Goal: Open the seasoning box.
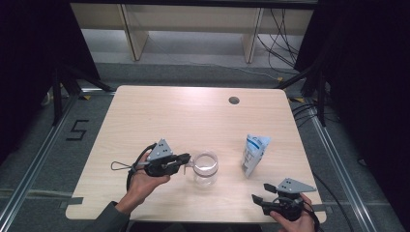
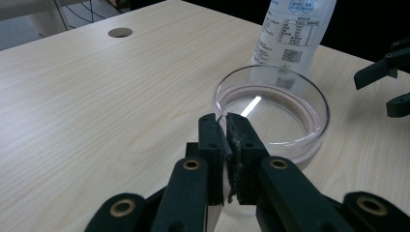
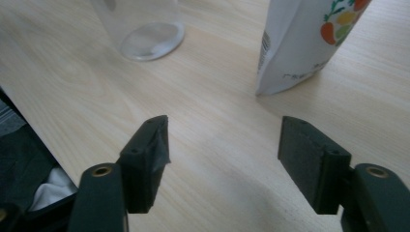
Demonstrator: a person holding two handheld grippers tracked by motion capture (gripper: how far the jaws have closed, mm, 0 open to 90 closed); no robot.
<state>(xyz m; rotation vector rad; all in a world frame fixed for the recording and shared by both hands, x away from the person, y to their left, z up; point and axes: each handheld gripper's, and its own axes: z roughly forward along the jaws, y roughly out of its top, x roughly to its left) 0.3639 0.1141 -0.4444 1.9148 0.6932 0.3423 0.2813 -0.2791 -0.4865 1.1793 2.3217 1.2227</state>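
**Glass jar pinched at its rim**

Clear glass is what your left claw (image 1: 187, 162) has hold of. Its two black jaws are squeezed tight on the near-left edge of the glass jar (image 1: 205, 168), with one jaw inside the rim and one outside. The jar stands upright on the wooden table (image 1: 159, 116), near the middle of the near side.

Your right claw (image 1: 258, 199) is at the near right corner of the table, well apart from the jar. Its jaws stand wide with nothing between them, just bare wood below. They point toward the white pouch (image 1: 253, 153), which stands upright to the right of the jar. The pouch is near the jar but not touching it.
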